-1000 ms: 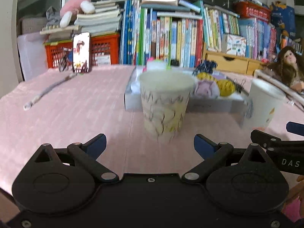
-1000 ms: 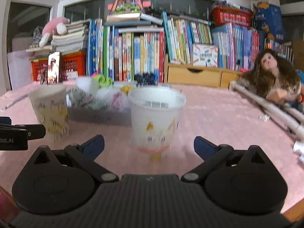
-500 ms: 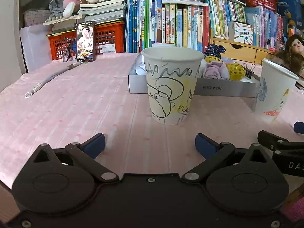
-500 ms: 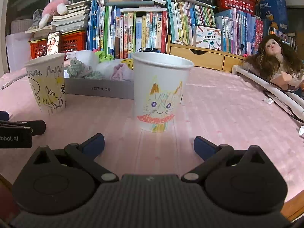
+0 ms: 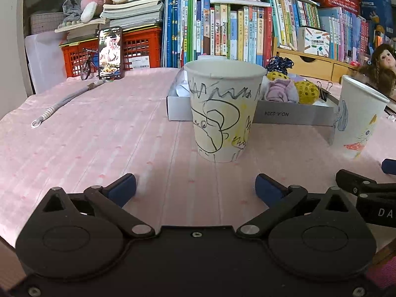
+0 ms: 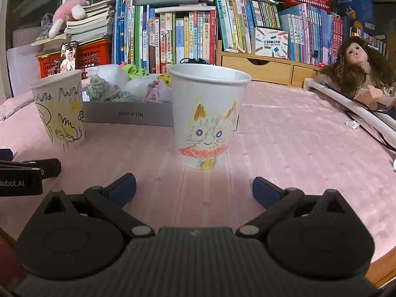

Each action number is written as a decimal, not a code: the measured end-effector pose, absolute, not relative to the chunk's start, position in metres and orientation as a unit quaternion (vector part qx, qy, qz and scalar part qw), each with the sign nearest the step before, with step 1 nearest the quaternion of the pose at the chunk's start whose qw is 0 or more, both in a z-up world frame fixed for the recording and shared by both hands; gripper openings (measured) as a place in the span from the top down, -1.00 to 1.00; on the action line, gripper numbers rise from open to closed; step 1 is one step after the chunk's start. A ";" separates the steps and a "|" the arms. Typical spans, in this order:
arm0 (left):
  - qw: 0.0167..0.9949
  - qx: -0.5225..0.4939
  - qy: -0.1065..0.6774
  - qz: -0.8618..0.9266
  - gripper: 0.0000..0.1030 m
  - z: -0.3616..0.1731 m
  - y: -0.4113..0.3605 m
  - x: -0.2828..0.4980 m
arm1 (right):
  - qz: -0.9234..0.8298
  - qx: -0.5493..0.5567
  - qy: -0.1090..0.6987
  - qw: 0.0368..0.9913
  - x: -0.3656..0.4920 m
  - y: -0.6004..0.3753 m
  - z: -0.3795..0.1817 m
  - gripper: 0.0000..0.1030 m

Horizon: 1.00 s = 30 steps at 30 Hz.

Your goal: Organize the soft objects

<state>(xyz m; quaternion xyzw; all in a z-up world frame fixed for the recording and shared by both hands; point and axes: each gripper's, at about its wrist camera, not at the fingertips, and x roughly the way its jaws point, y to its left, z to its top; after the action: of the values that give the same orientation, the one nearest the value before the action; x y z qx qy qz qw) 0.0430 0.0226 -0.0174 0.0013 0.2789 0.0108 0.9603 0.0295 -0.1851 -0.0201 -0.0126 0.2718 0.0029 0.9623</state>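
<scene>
At about ten o'clock on the pink ribbed tablecloth [image 5: 99,133] a smartphone with a lit screen [image 5: 110,52] leans upright against a red plastic crate [image 5: 138,47], presumably propped so that it can be watched.

The left gripper [image 5: 195,185] sits low over the cloth with its blue-tipped jaws spread wide and nothing between them. At twelve o'clock from it stands a white paper cup scribbled in black and yellow crayon [image 5: 222,113], upright, mouth up, apart from the fingers; the gap looks wide enough to take the cup.

Behind the cups lies a shallow grey cardboard box labelled NO.A-2224 [image 6: 128,116]. The soft things are heaped in it: a green-and-white checked cloth bundle [image 6: 106,91], a lilac fabric bundle [image 5: 281,92] and a yellow dotted soft ball [image 5: 308,92], with others behind that I cannot make out. Gathered in one tray, they are in easy reach of both cups.

The right gripper [image 6: 194,185] mirrors the left: jaws parted, empty, aimed at a white paper cup with a crayon cat drawn on it [image 6: 208,121] at twelve o'clock. Neither cup's inside shows, so whether soft items already lie in them cannot be told. The scene fits sorting about to happen or cups already filled.

At two o'clock a brown-haired doll [image 6: 356,74] lies off to the side.
</scene>
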 end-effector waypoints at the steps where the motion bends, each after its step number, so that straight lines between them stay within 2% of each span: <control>1: 0.960 0.001 0.280 0.010 -0.99 -0.018 0.023 0.044 | 0.003 -0.012 0.272 0.962 0.030 -0.185 -0.020 -1.00; 30: 0.959 0.002 0.282 0.010 -1.00 -0.018 0.022 0.045 | 0.003 -0.012 0.273 0.962 0.030 -0.185 -0.020 -1.00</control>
<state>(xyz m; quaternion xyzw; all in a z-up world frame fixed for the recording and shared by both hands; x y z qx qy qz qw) 0.0448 0.0216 -0.0184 0.0021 0.2818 0.0101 0.9594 0.0297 -0.1855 -0.0202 -0.0122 0.2728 0.0031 0.9620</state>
